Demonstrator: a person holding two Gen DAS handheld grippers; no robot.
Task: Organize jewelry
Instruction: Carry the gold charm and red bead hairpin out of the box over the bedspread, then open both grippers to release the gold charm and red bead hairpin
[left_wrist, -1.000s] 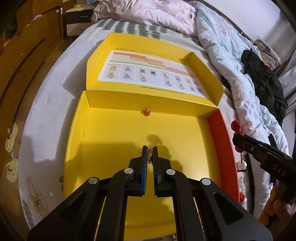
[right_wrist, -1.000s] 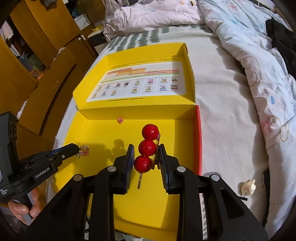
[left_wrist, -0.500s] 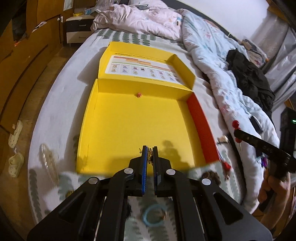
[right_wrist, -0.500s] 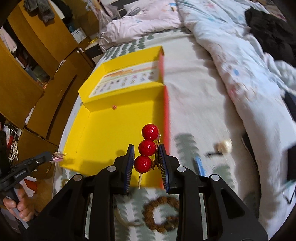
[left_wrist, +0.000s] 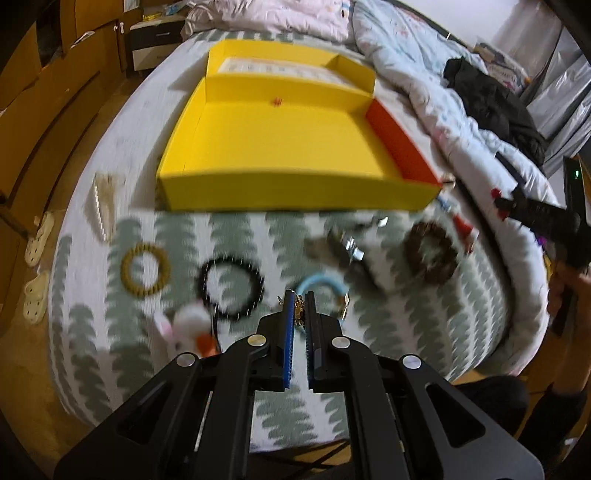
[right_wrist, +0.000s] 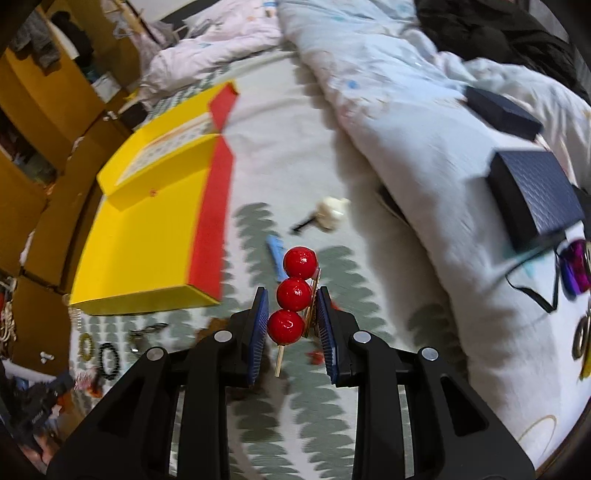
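Pulling back from the yellow box (left_wrist: 280, 147) at upper frame — left gripper (left_wrist: 299, 314) pinches a gold trinket (left_wrist: 299, 314), right gripper (right_wrist: 291, 317) clamps the red-bead hairpin (right_wrist: 293, 293) — neither piece stowed yet.

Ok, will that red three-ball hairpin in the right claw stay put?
Probably not firmly: the red three-ball hairpin has round, glossy balls, so it may slip or pivot in the right claw. Its thin stick looks fragile.
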